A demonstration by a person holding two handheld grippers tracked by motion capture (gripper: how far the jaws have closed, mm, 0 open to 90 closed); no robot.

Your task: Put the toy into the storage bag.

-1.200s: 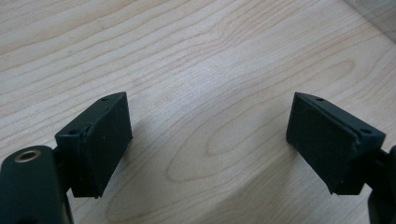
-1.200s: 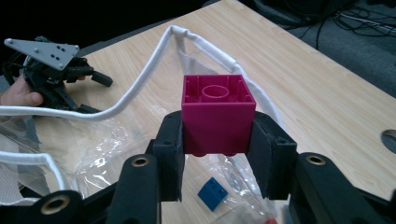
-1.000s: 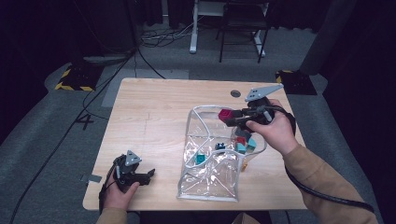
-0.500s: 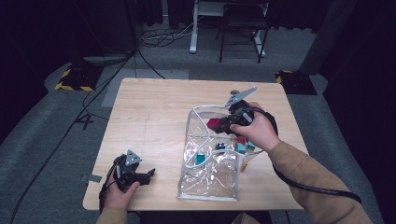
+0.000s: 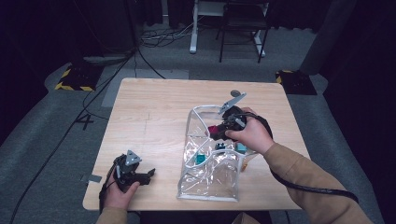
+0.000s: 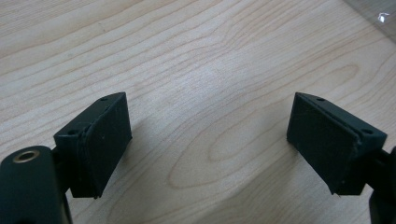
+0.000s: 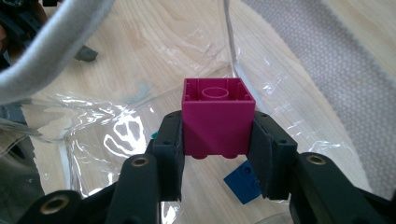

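My right gripper [image 5: 220, 127] is shut on a magenta brick [image 5: 212, 130], held at the mouth of a clear plastic bag [image 5: 210, 177] with a white rim. In the right gripper view the magenta brick [image 7: 217, 100] sits studs-down between the pads of my right gripper [image 7: 217, 125], over the bag's film [image 7: 116, 126] and a blue brick [image 7: 243, 179] inside. A teal brick [image 5: 200, 158] also lies in the bag. My left gripper [image 5: 147, 176] rests near the table's front left, open; in its own view my left gripper [image 6: 210, 135] has only bare wood between its pads.
The wooden table [image 5: 154, 116] has a small round dark disc [image 5: 236, 92] near its far edge. Cables and a yellow-black striped block [image 5: 70, 80] lie on the grey floor beyond. A white desk leg [image 5: 192, 28] stands at the back.
The right gripper has come down and to the left with the magenta brick, from above the bag's far rim into its mouth. The left gripper has stayed put.
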